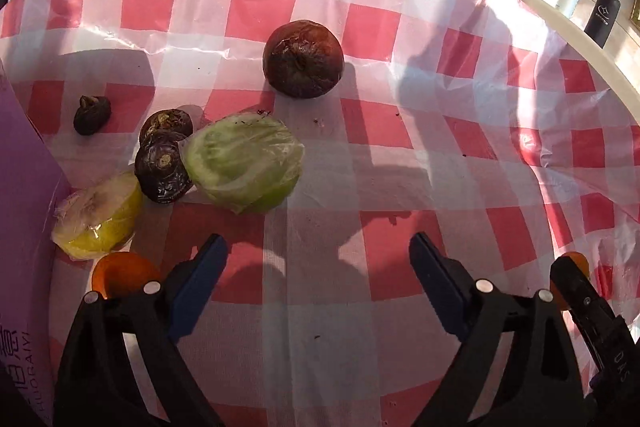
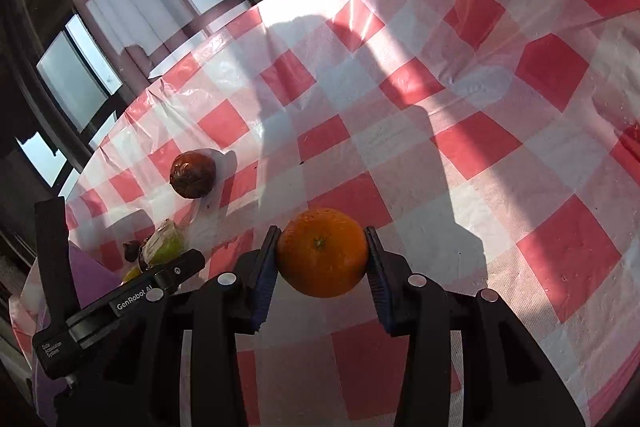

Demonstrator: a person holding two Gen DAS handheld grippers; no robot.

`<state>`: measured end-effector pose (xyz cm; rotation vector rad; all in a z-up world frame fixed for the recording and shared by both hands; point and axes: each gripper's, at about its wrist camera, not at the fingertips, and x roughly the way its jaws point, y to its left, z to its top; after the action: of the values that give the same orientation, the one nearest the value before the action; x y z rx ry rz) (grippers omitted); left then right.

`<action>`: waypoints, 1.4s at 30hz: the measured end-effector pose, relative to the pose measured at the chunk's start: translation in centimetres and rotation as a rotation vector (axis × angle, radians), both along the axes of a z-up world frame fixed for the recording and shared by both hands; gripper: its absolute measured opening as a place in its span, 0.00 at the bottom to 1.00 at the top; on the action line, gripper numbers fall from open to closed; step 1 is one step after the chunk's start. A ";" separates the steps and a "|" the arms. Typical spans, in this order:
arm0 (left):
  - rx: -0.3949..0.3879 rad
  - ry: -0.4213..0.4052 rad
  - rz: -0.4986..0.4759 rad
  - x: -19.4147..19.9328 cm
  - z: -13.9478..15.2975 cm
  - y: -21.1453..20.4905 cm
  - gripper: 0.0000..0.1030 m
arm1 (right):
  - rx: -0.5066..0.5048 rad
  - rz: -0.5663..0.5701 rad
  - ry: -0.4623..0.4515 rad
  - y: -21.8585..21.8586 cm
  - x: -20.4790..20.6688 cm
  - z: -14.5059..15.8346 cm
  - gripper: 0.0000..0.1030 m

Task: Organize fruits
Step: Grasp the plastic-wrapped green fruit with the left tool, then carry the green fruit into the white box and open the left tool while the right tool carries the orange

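The right claw [image 2: 322,254] is pinched on an orange [image 2: 322,253] above the checkered surface [image 2: 500,155]; being round, it could be squeezed out and rolled off. The left claw [image 1: 318,259] is spread, empty, near a wrapped green fruit [image 1: 244,163]. A second orange [image 1: 120,273] is half hidden.

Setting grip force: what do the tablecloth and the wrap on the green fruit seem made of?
Tablecloth: looks like thin glossy plastic sheet, going by the shiny creases and sun glare. Wrap on the green fruit: seems clear cling film, wrinkled with whitish folds. The orange in the right gripper is bare, matte dimpled peel.
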<state>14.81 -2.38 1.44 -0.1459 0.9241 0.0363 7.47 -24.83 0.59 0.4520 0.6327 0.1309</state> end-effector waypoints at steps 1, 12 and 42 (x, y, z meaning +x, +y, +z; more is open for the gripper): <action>0.045 0.020 0.025 1.2 -0.2 -0.2 0.87 | 0.001 0.001 0.001 -0.1 0.0 -0.1 0.41; 0.069 -0.024 0.048 4.6 -0.1 1.0 0.55 | -0.004 0.000 0.012 0.0 0.3 -0.4 0.41; -0.284 -0.204 -0.132 -9.0 0.3 1.8 0.55 | -0.011 -0.001 0.011 -0.1 0.6 -0.6 0.41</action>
<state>5.81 -0.59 1.73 -0.3456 0.7297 -0.2293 8.05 -24.88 -0.01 0.4429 0.6442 0.1244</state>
